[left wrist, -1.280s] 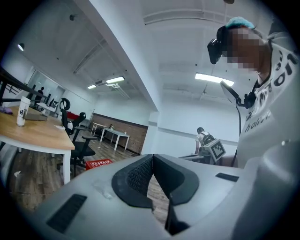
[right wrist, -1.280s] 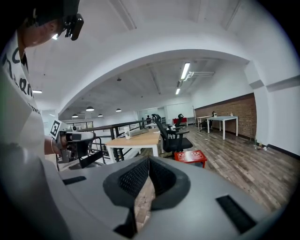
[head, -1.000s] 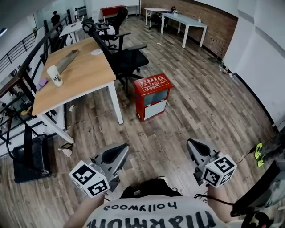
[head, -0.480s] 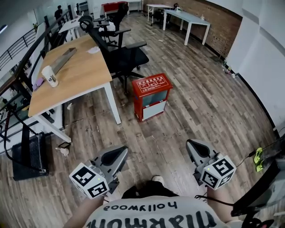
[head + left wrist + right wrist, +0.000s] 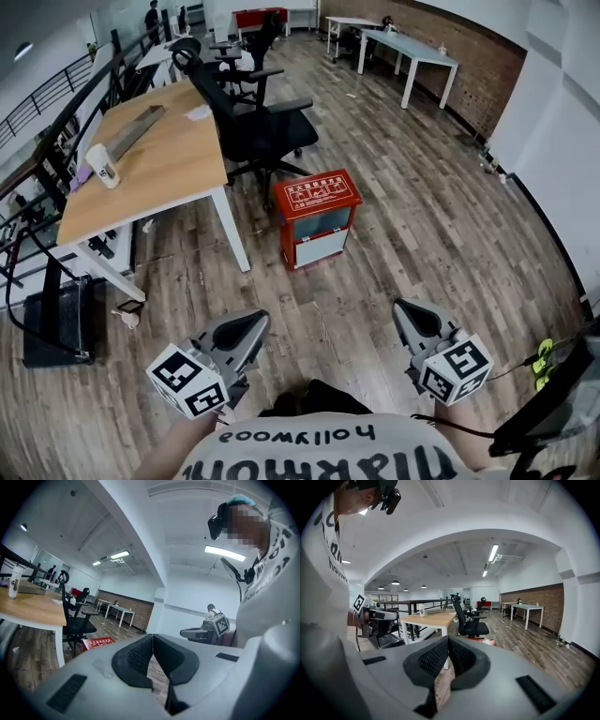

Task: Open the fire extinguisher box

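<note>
The fire extinguisher box (image 5: 317,217) stands closed on the wood floor (image 5: 412,234), just right of the desk (image 5: 159,164), in front of a black chair (image 5: 267,131). Nearer the person, the left claw (image 5: 255,321) and right claw (image 5: 405,309) are both pressed together, empty, well apart from it.

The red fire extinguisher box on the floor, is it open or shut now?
Shut. The red box stands upright, its lid lies flat on top and its front panel sits flush.

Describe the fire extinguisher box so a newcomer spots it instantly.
Start at the wooden desk on the left. On the floor beside its near corner, in front of the black office chair, stands the fire extinguisher box: red, pale front panel.
</note>
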A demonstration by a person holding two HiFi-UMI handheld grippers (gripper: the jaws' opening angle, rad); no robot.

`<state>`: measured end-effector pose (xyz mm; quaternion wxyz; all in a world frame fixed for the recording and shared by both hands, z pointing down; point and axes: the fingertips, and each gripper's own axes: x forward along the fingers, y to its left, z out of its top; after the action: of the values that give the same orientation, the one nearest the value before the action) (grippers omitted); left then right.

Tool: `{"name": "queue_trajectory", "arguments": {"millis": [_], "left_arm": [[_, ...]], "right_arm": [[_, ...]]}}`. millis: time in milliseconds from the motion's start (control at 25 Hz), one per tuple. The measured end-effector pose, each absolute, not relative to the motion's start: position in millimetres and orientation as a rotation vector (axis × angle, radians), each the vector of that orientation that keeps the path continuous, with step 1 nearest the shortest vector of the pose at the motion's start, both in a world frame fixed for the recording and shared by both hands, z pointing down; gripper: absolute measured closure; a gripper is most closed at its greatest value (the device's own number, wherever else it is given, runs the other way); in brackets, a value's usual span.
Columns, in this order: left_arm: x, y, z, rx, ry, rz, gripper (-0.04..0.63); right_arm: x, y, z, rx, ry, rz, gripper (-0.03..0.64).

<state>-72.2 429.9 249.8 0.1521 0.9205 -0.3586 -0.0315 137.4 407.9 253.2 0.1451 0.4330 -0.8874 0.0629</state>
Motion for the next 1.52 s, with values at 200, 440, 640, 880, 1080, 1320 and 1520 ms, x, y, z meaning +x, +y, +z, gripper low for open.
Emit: {"name": "queue_trajectory", "arguments": {"millis": [200, 440, 640, 880, 1080, 1320, 1520], "left_arm": [[-51.2, 412.8, 256.0, 2.611, -1.111, -0.116, 0.588], [-34.3, 406.2, 254.1, 2.614, -1.154, -0.086, 0.588], [-32.0, 394.4, 256.8, 2.579, -1.196, -0.117, 0.588], [-19.5, 372.7, 256.9, 2.58, -1.149, -0.091, 0.588], [-10.4, 347.8, 250.3, 2.602, -1.13, -0.089, 0.588], [2.7, 316.7, 250.8, 2.641, -1.041, -0.06, 0.588], [3.2, 290.9, 248.2, 2.667, -0.985, -0.059, 0.588]], "right_arm": [[167.1, 387.6, 264.0, 1.235, -2.572, 0.194, 0.607], [180.2, 373.4, 277.4, 1.174, -2.606, 0.278, 0.607], [181.3, 362.0, 288.4, 1.126, -2.591, 0.287, 0.607], [198.0, 347.8, 293.1, 1.139, -2.573, 0.339, 0.607], [206.3, 338.8, 294.6, 1.162, -2.551, 0.347, 0.607], [219.6, 323.7, 301.9, 1.237, -2.504, 0.383, 0.607], [220.7, 312.7, 305.2, 1.284, -2.459, 0.401, 0.607]]}}
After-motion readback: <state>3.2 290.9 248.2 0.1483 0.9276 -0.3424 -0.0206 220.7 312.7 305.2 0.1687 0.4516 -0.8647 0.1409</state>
